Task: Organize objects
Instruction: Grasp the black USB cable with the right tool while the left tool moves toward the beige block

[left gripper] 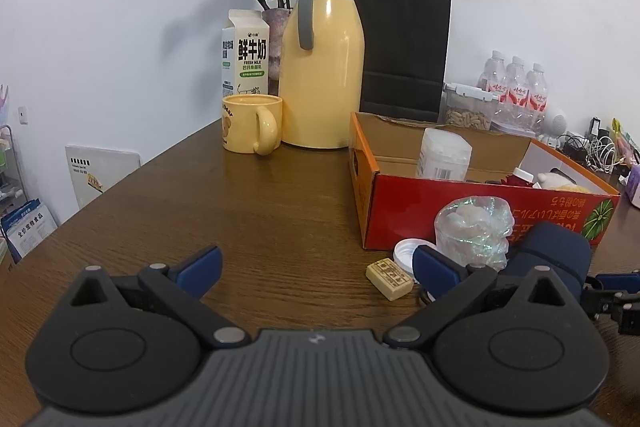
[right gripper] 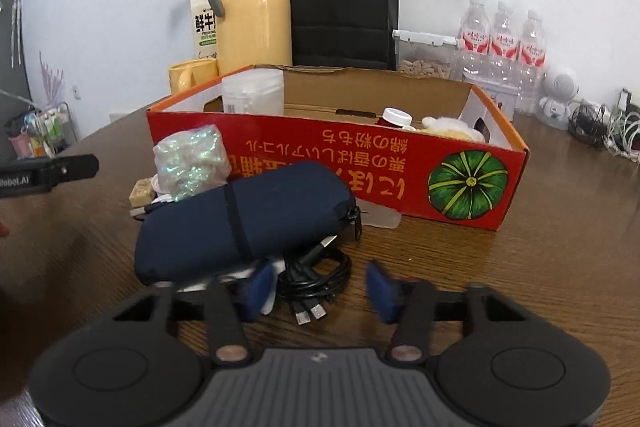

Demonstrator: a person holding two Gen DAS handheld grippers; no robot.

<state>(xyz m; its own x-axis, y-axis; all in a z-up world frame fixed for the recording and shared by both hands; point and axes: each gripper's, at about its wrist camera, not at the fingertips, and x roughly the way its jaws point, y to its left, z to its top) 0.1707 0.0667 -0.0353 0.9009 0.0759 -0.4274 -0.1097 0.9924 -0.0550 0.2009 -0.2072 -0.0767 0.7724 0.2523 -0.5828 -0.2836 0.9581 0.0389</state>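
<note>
The red box [right gripper: 336,167] sits on the wooden table [left gripper: 256,211], open at the top, with a white jar [right gripper: 253,91], a red-capped bottle [right gripper: 394,117] and a plush toy [right gripper: 448,127] inside. Just in front of the box lie a navy pouch [right gripper: 240,223], a glittery bag [right gripper: 191,161] and a small tan block [left gripper: 390,278], with a white lid [left gripper: 404,251] by the block. A coiled black cable [right gripper: 316,277] lies in front of the pouch, farther from the box. The right gripper [right gripper: 320,287] has its jaws part-open around the cable, pads not visibly pressing it. The left gripper [left gripper: 316,267] stands wide open over bare table to the left of the box, holding nothing
</note>
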